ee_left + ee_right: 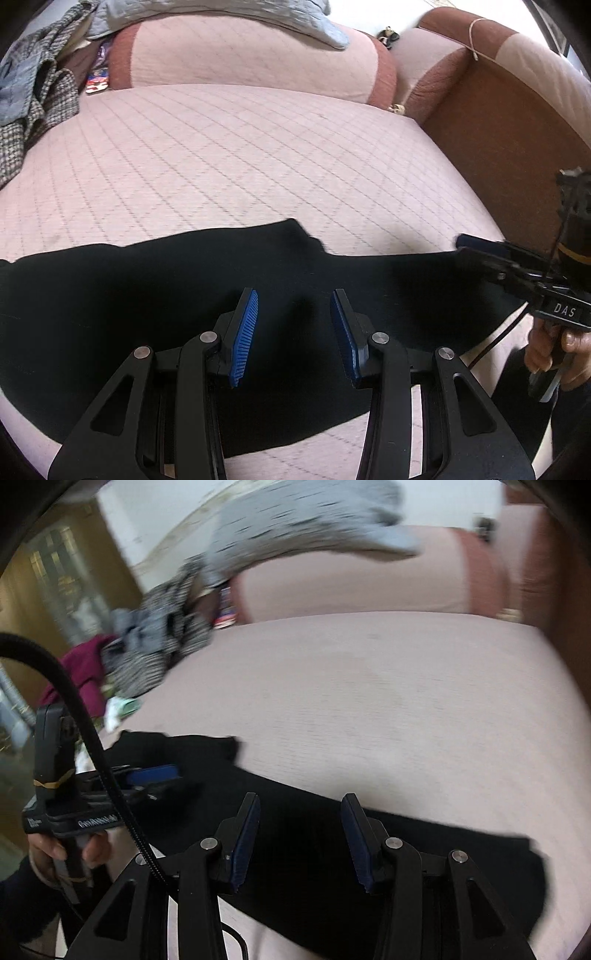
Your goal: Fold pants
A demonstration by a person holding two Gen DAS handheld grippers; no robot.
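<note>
Black pants [147, 295] lie flat across the near part of a pink quilted sofa seat [221, 155]. My left gripper [294, 295] is open and empty, hovering over the middle of the pants. My right gripper [301, 801] is open and empty over the same black pants [424, 867]. In the left wrist view the right gripper [476, 245] shows at the right edge, over the pants' right end. In the right wrist view the left gripper [155, 779] shows at the left, over the pants' left part. The right wrist view is blurred.
A brown sofa arm [498, 122] rises on the right. A pink back cushion [240, 55] carries a grey cloth [258, 14]. Checked and grey clothes [33, 92] are piled at the left end; a maroon garment [85, 664] lies beside them.
</note>
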